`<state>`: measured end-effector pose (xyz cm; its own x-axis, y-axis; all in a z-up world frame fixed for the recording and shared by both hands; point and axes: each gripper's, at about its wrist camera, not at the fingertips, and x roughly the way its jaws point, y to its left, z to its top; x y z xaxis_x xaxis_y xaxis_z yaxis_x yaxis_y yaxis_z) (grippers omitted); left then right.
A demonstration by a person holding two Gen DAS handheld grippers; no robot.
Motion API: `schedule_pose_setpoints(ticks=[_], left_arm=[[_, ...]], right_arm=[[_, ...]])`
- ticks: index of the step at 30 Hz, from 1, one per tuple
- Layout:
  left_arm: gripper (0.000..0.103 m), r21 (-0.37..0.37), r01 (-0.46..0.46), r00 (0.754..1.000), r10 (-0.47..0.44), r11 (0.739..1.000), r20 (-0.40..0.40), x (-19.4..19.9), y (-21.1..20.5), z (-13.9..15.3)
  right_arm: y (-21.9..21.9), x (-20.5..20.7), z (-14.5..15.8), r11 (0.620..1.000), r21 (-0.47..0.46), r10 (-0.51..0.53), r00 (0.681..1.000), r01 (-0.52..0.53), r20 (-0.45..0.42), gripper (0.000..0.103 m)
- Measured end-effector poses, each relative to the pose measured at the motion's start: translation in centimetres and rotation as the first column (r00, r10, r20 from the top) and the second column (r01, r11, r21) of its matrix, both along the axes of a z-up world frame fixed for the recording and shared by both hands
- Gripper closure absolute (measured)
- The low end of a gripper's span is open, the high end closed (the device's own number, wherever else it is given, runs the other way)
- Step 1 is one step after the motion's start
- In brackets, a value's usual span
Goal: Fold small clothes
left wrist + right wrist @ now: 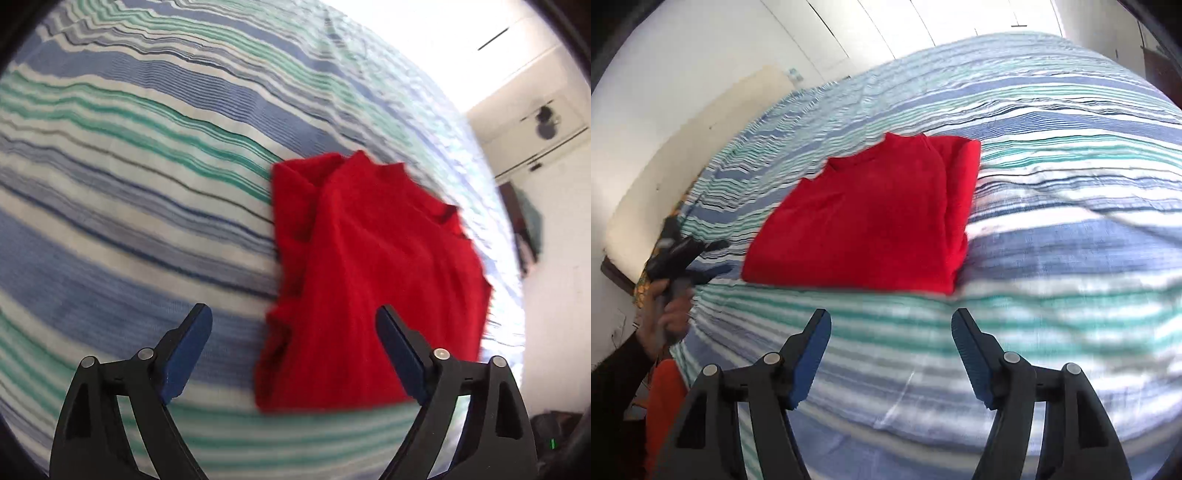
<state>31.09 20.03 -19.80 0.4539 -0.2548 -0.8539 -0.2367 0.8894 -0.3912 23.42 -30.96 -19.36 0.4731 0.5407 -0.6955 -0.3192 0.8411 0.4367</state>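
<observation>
Red garment (868, 218), folded into a rough rectangle, lies on the striped bedspread (1052, 258). In the right wrist view we see it past the fingertips, toward the middle of the bed, with its neckline at the far edge and a doubled fold running down its right side. In the left wrist view we see the same garment (369, 266) to the right of centre, its top layer rumpled and one flap turned over along the left edge.

Left gripper (293, 312) hangs above the bedspread with its jaws spread wide and nothing between them; its right finger (400, 350) overlaps the near right corner of the garment in the picture, but we cannot tell whether it touches the cloth. We also see this gripper (713, 256) at the left edge of the right wrist view, held in the person's hand (666, 317) just left of the garment's near left corner.

Right gripper (891, 317) is likewise spread wide and empty, poised over bare bedspread near the garment's near edge and apart from it.

White wall (683, 74) bounds the bed on the far left.
</observation>
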Motion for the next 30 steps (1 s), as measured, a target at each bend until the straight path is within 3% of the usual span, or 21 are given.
schedule_pose_setpoints(ticks=[2, 4, 5, 6, 7, 9, 11, 14, 18, 20, 22, 24, 26, 28, 29, 30], left_arm=[[0.036, 0.038, -0.008, 0.998, 0.011, 0.999, -0.065, 1.5, -0.5, -1.7], [0.038, 0.078, -0.001, 0.995, 0.009, 0.997, -0.100, 2.4, -1.3, -2.4], [0.052, 0.111, 0.015, 0.995, -0.005, 0.994, -0.097, 2.6, -1.9, -2.3], [0.087, 0.112, 0.050, 0.994, -0.039, 0.992, -0.100, 2.7, -2.7, -2.0], [0.091, 0.091, 0.072, 0.992, -0.062, 0.993, -0.107, 2.8, -3.3, -1.7], [0.093, 0.146, 0.083, 0.994, -0.072, 0.986, -0.078, 2.4, -4.7, 0.5], [0.093, 0.136, 0.093, 0.995, -0.087, 0.986, -0.047, 1.8, -5.4, 2.5], [0.093, 0.125, 0.116, 0.993, -0.118, 0.985, 0.009, 1.6, -7.9, 6.9], [0.093, 0.127, 0.231, 0.966, -0.243, 0.965, 0.089, 2.4, -15.6, 12.1], [0.093, 0.124, 0.290, 0.946, -0.304, 0.949, 0.111, 3.9, -20.6, 12.8], [0.093, 0.127, 0.341, 0.927, -0.356, 0.931, 0.117, 4.6, -25.4, 12.2], [0.091, 0.133, 0.369, 0.920, -0.382, 0.920, 0.085, 5.2, -30.2, 9.5], [0.080, 0.136, 0.390, 0.919, -0.395, 0.911, 0.012, 5.7, -33.2, 5.8], [0.077, 0.193, 0.418, 0.907, -0.395, 0.888, -0.146, 5.5, -35.7, 1.2], [0.078, 0.205, 0.423, 0.903, -0.394, 0.882, -0.170, 5.0, -36.0, 0.4], [0.069, 0.207, 0.428, 0.903, -0.405, 0.880, -0.145, 4.0, -36.1, 0.7]], right_arm=[[0.0, -2.2, -1.0, 1.000, 0.010, -0.011, 1.000, 0.011, -0.026, 0.035], [-0.1, -3.8, -2.8, 1.000, 0.014, -0.014, 0.997, 0.015, -0.070, 0.035], [-0.1, -4.4, -3.7, 1.000, 0.008, -0.014, 0.995, 0.014, -0.098, 0.035], [-0.1, -4.7, -4.5, 1.000, 0.000, -0.014, 0.992, 0.014, -0.127, 0.035], [-0.1, -4.7, -5.0, 1.000, -0.004, -0.010, 0.990, 0.010, -0.141, 0.035], [-0.1, -4.6, -4.7, 1.000, -0.014, -0.002, 0.993, 0.000, -0.121, 0.035], [-0.1, -4.2, -4.1, 1.000, -0.022, -0.010, 0.997, 0.008, -0.083, 0.035], [-1.4, -4.5, -4.2, 0.996, 0.047, -0.072, 0.996, 0.075, -0.060, 0.035], [-2.1, -5.2, -4.4, 0.992, 0.082, -0.090, 0.994, 0.095, -0.056, 0.035], [-2.6, -5.1, -4.2, 0.989, 0.098, -0.107, 0.993, 0.112, -0.058, 0.035], [-3.6, -5.0, -4.1, 0.982, 0.122, -0.135, 0.989, 0.141, -0.061, 0.035], [-5.0, -5.1, -4.0, 0.974, 0.144, -0.166, 0.984, 0.173, -0.064, 0.035], [-5.9, -5.3, -4.2, 0.968, 0.154, -0.189, 0.980, 0.198, -0.069, 0.035], [-6.7, -5.4, -4.4, 0.964, 0.156, -0.206, 0.975, 0.217, -0.081, 0.035], [-7.0, -5.5, -4.7, 0.961, 0.158, -0.214, 0.973, 0.226, -0.089, 0.035], [-7.3, -5.6, -4.8, 0.958, 0.163, -0.222, 0.970, 0.235, -0.096, 0.035]])
